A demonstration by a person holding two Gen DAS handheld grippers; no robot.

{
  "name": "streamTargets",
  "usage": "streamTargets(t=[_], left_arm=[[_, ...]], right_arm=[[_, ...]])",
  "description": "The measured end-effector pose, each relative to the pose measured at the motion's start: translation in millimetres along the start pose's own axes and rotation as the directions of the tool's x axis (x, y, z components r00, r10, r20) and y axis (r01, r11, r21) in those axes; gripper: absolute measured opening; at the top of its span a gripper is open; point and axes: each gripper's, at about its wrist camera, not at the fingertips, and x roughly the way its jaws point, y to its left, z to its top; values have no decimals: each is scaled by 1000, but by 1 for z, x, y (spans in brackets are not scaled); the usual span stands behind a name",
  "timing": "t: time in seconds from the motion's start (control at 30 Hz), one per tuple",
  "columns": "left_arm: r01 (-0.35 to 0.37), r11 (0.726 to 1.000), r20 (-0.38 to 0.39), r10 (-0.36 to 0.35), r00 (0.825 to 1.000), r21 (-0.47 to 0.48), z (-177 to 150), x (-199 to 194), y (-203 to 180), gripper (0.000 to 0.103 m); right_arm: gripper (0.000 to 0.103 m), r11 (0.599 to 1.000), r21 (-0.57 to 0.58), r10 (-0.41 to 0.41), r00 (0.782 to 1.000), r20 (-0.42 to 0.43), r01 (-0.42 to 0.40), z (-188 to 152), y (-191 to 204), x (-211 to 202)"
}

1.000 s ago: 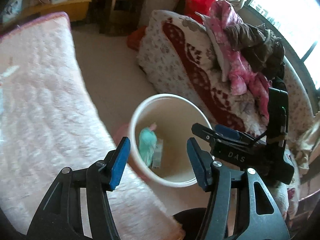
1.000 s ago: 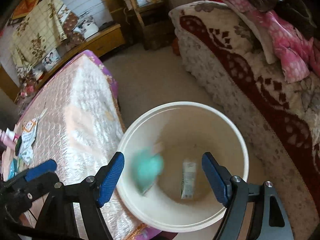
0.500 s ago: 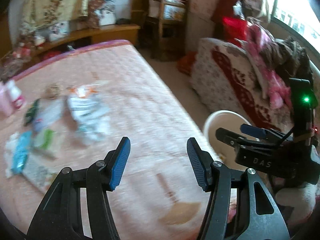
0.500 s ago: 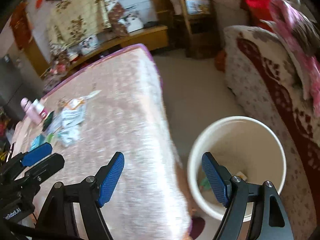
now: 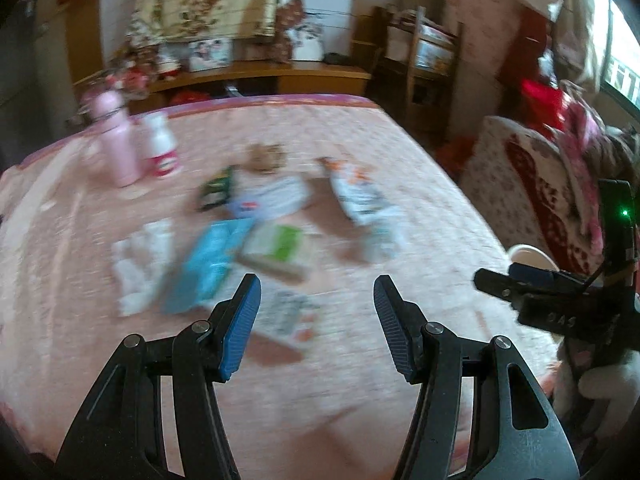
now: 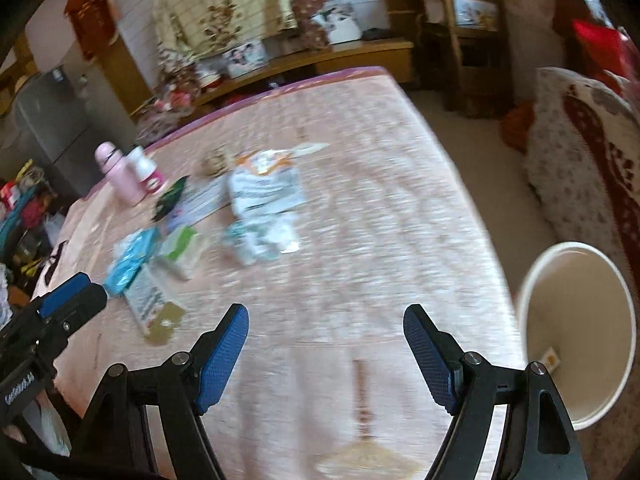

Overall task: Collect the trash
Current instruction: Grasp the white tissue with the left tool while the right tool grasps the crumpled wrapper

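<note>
On the pink bed point(image 6: 360, 240), from the left: two bottles, a pink bottle point(image 6: 120, 178) and a white jar point(image 6: 146, 170), then roughly eight blurred wrappers point(image 6: 262, 196) scattered mid-mattress. The left gripper point(image 5: 316, 312) and right gripper point(image 6: 326, 344) both hang over the bed, jaws apart, holding nothing. Right of the bed stands one white bucket point(image 6: 536, 280), a small scrap in its bottom.

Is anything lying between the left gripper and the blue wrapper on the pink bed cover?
Nothing visible: the open left gripper is above bare pink bed cover, and the blue wrapper lies just ahead, uncovered.
</note>
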Motion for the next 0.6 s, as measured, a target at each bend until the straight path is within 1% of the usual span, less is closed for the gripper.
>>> streamTargets(t=[0.1,0.17,0.27,0.33,0.5,0.6], left_arm=[[-51,998,14,52,999,-43,-7,-9,43,57],[-71,994,22,73,997,-82,-11,-14,69,57],[-96,987,39,102,994,-131,-18,-20,104,57],[-113,981,40,120,992,-155,-20,-20,120,57],[-99,971,12,104,994,-220,-25,-10,157,58],[-93,969,-9,94,996,-230,-26,4,169,58]], right_arm=[[78,999,-29,21,1000,-6,-21,4,22,17],[78,999,-29,35,999,-14,-35,9,30,29],[78,999,-33,20,1000,-17,-20,19,42,51],[78,999,-44,8,1000,-17,-9,27,49,66],[78,999,-41,-18,999,-37,16,43,57,101],[78,999,-40,-33,998,-55,30,50,57,114]])
